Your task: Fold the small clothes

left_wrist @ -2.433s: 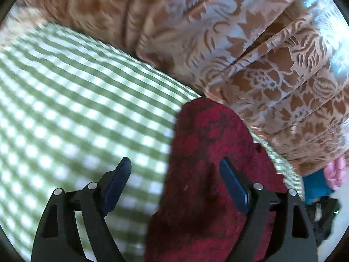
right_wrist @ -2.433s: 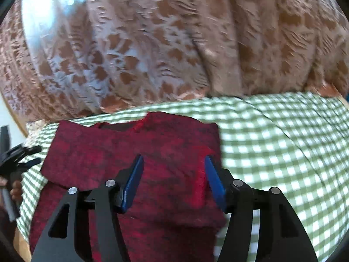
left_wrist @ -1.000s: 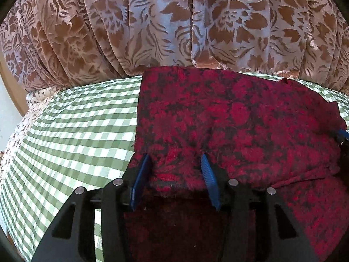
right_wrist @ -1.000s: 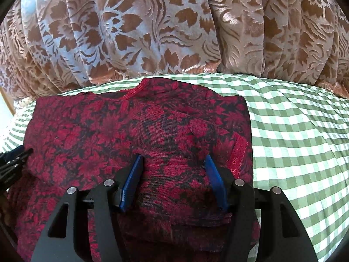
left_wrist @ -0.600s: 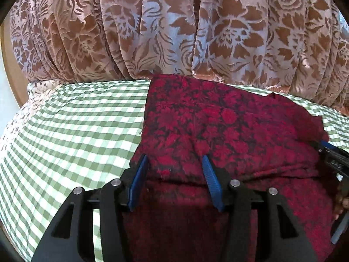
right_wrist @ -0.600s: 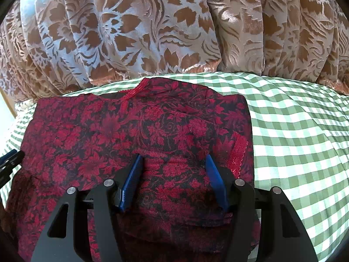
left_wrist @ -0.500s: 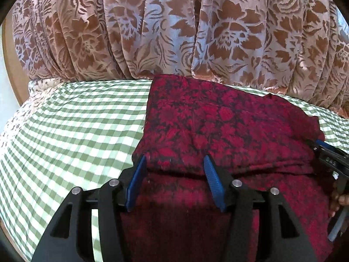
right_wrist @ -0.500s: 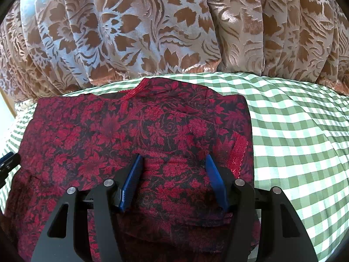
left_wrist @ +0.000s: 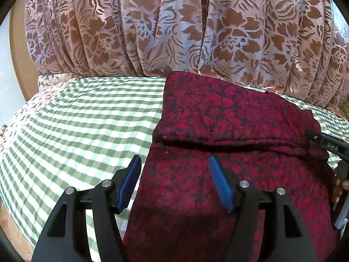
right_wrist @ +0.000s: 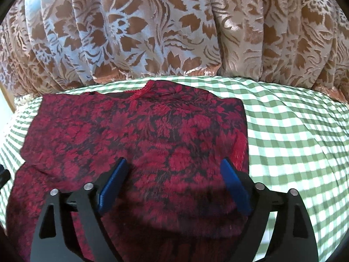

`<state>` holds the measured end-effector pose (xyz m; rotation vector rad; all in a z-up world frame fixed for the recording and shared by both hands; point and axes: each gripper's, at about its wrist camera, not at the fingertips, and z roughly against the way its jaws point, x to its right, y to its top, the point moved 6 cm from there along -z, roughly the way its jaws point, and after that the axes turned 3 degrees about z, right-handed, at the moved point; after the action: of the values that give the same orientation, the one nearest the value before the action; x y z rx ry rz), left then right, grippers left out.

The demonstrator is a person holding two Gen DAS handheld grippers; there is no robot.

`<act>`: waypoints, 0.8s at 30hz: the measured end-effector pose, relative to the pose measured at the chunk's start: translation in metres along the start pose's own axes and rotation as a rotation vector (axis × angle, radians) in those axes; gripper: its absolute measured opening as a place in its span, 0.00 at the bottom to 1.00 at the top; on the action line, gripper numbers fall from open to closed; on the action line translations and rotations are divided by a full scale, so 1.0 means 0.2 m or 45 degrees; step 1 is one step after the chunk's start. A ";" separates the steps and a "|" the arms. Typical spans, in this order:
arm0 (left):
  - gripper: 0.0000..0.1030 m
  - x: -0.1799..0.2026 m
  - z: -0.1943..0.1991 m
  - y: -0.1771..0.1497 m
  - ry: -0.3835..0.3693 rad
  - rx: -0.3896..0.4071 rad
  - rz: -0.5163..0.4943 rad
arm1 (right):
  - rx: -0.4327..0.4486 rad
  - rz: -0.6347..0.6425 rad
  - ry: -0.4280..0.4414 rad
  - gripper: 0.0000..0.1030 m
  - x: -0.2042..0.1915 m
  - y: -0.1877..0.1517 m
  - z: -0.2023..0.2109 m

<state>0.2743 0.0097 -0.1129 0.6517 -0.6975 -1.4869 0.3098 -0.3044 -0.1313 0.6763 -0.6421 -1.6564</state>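
From my left wrist camera the red garment (left_wrist: pixel 229 131) runs off the bottom edge behind my own left gripper (left_wrist: pixel 174 176), so I cannot see its near hem. At the right edge only a sliver of the right gripper (left_wrist: pixel 327 140) shows, with what may be a bit of a hand (left_wrist: pixel 339 187) under it. The right wrist view is smeared with motion blur across the garment's near part, and the checked cloth (right_wrist: pixel 294 142) under it is cut off on both sides. The curtain (right_wrist: pixel 163 32) hides whatever lies behind.
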 end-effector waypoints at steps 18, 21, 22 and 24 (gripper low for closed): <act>0.66 -0.08 0.15 -0.19 0.010 -0.046 0.012 | -0.145 0.002 0.093 0.84 0.06 -0.45 0.37; 0.67 -0.10 0.17 -0.22 0.016 -0.054 0.016 | -0.175 0.003 0.114 0.84 0.07 -0.54 0.43; 0.67 -0.11 0.18 -0.24 0.014 -0.062 0.020 | -0.191 -0.007 0.125 0.84 0.08 -0.58 0.46; 0.67 -0.15 0.20 -0.27 0.004 -0.075 0.031 | -0.212 -0.018 0.127 0.84 0.11 -0.65 0.49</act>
<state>0.2095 0.0409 -0.1294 0.5982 -0.6546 -1.4782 0.1476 -0.2979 -0.1605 0.6393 -0.4239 -1.6577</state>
